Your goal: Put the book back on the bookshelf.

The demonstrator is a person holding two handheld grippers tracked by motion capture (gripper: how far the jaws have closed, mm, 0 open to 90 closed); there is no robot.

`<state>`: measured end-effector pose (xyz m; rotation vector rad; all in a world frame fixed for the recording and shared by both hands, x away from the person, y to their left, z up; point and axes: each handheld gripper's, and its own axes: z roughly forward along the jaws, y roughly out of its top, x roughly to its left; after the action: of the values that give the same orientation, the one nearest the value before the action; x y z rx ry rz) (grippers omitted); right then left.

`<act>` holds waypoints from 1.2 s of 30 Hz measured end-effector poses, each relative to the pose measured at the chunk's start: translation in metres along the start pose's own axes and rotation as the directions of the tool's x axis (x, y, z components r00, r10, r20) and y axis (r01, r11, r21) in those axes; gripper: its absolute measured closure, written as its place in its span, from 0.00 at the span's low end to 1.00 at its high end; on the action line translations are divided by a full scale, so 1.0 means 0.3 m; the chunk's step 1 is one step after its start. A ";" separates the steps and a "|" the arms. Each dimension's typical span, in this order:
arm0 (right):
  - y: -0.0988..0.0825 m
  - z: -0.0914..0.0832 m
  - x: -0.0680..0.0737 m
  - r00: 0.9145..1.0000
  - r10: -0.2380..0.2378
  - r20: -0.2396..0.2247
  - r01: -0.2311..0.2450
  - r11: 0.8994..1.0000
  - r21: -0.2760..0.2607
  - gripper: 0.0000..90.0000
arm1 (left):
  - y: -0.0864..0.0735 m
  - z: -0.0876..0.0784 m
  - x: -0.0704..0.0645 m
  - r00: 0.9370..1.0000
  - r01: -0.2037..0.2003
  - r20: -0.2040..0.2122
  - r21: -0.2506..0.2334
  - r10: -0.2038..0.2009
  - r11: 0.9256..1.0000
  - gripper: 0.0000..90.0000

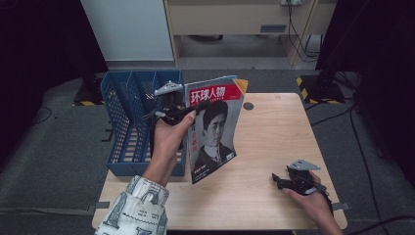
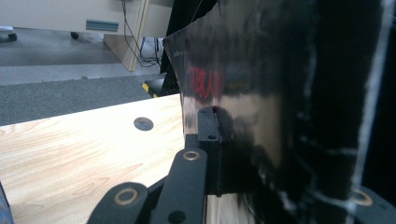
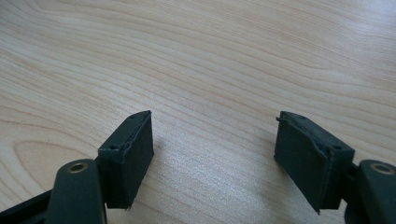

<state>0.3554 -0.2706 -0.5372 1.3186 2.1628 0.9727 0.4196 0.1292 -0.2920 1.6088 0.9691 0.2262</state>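
Note:
A magazine [image 1: 214,128] with a red title band and a portrait on its cover hangs upright over the wooden table [image 1: 274,132], beside the blue rack. My left gripper [image 1: 192,109] is shut on the magazine's upper left edge. From the left gripper view the glossy dark back of the magazine [image 2: 261,93] sits pinched between the jaws, and one pad [image 2: 208,140] presses on it. At the table's near right my right gripper [image 1: 277,179] lies low with its jaws open; its two pads [image 3: 128,156] stand well apart over bare wood.
A blue plastic file rack [image 1: 137,120] with several slots stands on the table's left side, right behind the left hand. A round cable hole [image 1: 248,105] sits near the table's far edge. A pale cabinet [image 1: 230,19] and cables lie beyond on the floor.

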 end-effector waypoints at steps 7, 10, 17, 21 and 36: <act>0.000 0.000 0.000 1.000 0.000 0.000 0.000 1.000 0.000 0.31 | 0.009 -0.017 -0.001 1.000 -0.004 -0.001 -0.008 0.004 1.000 0.96; 0.000 0.000 0.000 1.000 0.000 0.000 0.000 1.000 0.000 0.31 | 0.011 -0.028 0.001 1.000 0.006 0.001 -0.015 -0.005 1.000 0.96; 0.000 0.000 0.000 1.000 0.000 -0.001 0.000 1.000 0.000 0.31 | 0.029 -0.060 0.002 1.000 0.006 -0.005 -0.029 -0.006 1.000 0.96; 0.000 0.000 0.000 1.000 0.001 -0.001 -0.001 1.000 0.000 0.31 | 0.032 -0.079 0.006 1.000 0.008 -0.002 -0.038 -0.008 0.999 0.96; 0.001 0.001 0.000 1.000 0.001 -0.002 -0.001 1.000 -0.001 0.31 | 0.015 -0.156 0.066 0.999 0.036 -0.022 -0.067 -0.037 0.997 0.96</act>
<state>0.3557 -0.2705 -0.5372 1.3182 2.1632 0.9760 0.4051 0.1769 -0.2812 1.5295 0.9977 0.2500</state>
